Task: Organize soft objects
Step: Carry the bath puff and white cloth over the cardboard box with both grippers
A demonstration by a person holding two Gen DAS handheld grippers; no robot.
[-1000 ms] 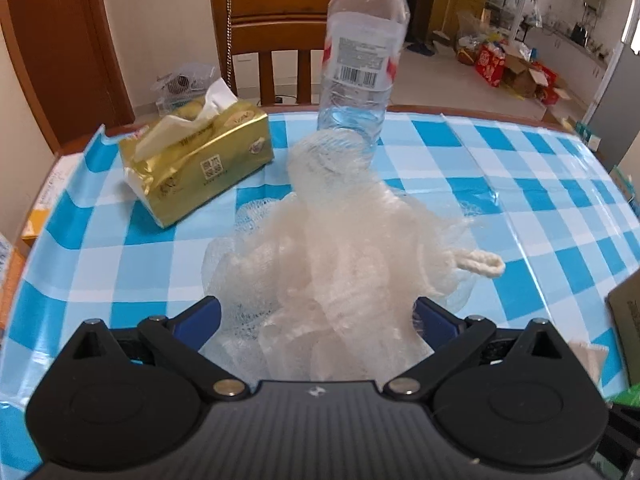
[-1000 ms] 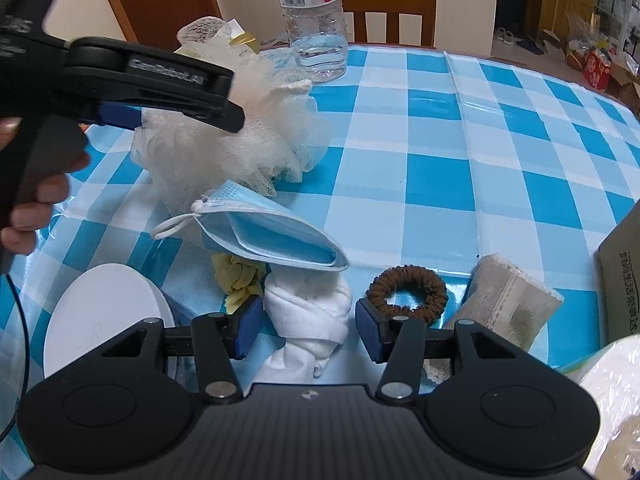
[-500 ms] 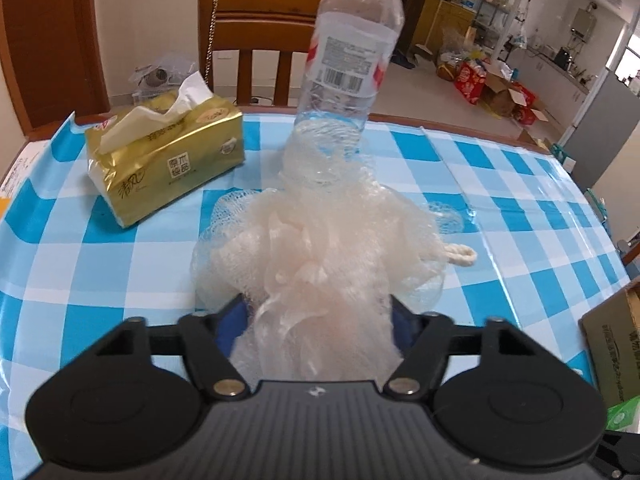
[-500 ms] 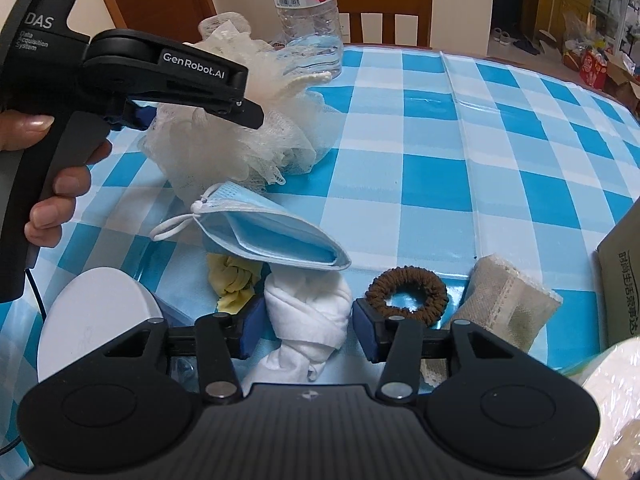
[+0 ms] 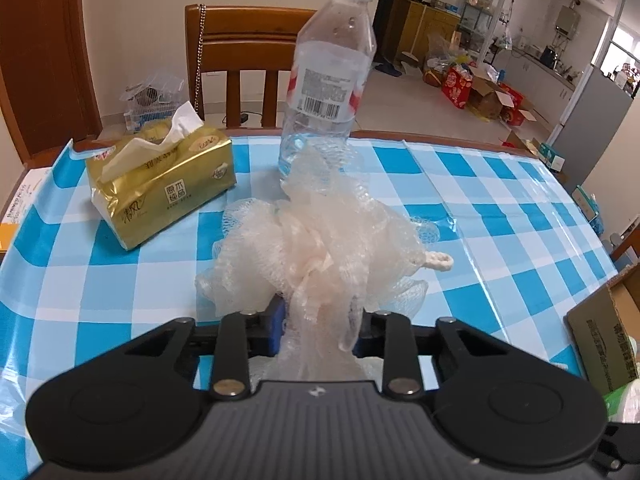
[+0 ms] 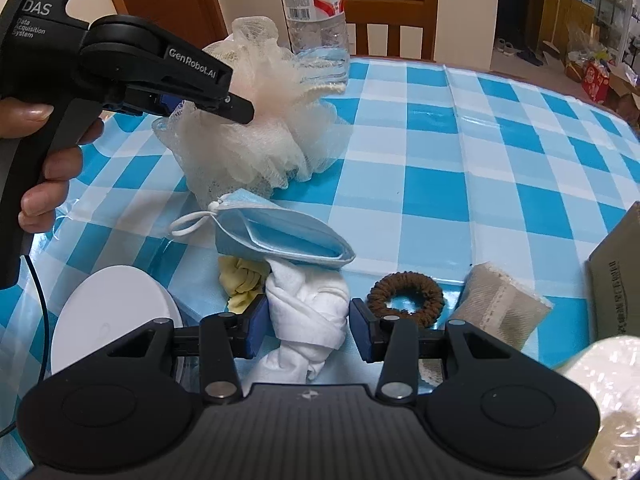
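My left gripper is shut on a cream mesh bath pouf and holds it just above the checked tablecloth; both also show in the right wrist view, the pouf in the gripper. My right gripper has its jaws closed against a knotted white cloth on the table. A blue face mask lies just beyond it, a yellow cloth to its left, a brown hair scrunchie and a beige folded cloth to its right.
A water bottle stands behind the pouf, a gold tissue pack at far left. A wooden chair stands past the table edge. A cardboard box sits at right. A white round disc lies at near left.
The left gripper's jaws have closed on the pouf and lifted it, squeezing it narrower. The right gripper's jaws have narrowed onto the white cloth.
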